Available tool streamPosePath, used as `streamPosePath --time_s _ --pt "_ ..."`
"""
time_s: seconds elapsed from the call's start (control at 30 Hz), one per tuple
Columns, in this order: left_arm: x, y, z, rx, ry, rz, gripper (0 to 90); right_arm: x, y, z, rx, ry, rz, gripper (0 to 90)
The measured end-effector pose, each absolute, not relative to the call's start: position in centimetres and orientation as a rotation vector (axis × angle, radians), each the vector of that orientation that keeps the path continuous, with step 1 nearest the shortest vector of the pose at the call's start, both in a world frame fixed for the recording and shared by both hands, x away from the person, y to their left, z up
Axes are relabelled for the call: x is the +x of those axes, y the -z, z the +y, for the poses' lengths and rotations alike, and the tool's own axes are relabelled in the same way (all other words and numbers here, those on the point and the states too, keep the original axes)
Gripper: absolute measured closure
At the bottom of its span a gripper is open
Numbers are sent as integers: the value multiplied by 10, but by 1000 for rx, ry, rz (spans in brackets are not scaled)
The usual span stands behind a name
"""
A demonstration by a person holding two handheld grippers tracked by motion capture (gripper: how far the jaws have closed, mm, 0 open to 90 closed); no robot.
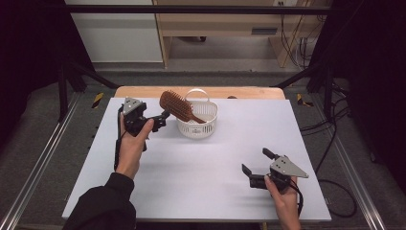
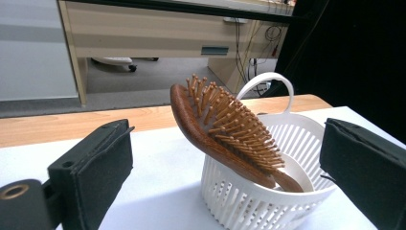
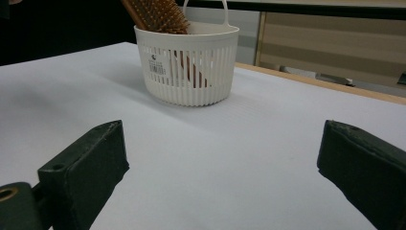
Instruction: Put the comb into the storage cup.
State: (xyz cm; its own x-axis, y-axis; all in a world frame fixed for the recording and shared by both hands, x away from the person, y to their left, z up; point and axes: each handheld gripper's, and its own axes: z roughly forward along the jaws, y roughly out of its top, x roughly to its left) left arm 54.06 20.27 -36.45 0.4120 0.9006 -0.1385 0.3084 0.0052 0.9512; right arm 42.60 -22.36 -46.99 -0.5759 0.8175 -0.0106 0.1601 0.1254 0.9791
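White table [image 1: 201,158], hairbrush [image 1: 178,106] in basket [image 1: 203,128], possibly cabinets behind

I see my left gripper [image 1: 163,116] as a black body topped by a grey three-cornered plate dotted with small screws, a black cable trailing down along the forearm. A black long sleeve [image 1: 103,206] covers that arm to the wrist. My right gripper [image 1: 257,165] matches: black jaws with matte flat pads, grey plate, looping black cable. A brass-coloured ring sits beside each left-hand jaw.
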Motion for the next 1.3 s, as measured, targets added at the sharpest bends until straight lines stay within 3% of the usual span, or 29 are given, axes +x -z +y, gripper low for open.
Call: streamPosePath --time_s 0.37,1.3 --pt "525 349 221 1557 -691 1074 32 426 470 -225 945 -1485 1834 34" --pt "479 356 269 1566 -846 1008 28 426 470 -224 941 -1487 1841 32"
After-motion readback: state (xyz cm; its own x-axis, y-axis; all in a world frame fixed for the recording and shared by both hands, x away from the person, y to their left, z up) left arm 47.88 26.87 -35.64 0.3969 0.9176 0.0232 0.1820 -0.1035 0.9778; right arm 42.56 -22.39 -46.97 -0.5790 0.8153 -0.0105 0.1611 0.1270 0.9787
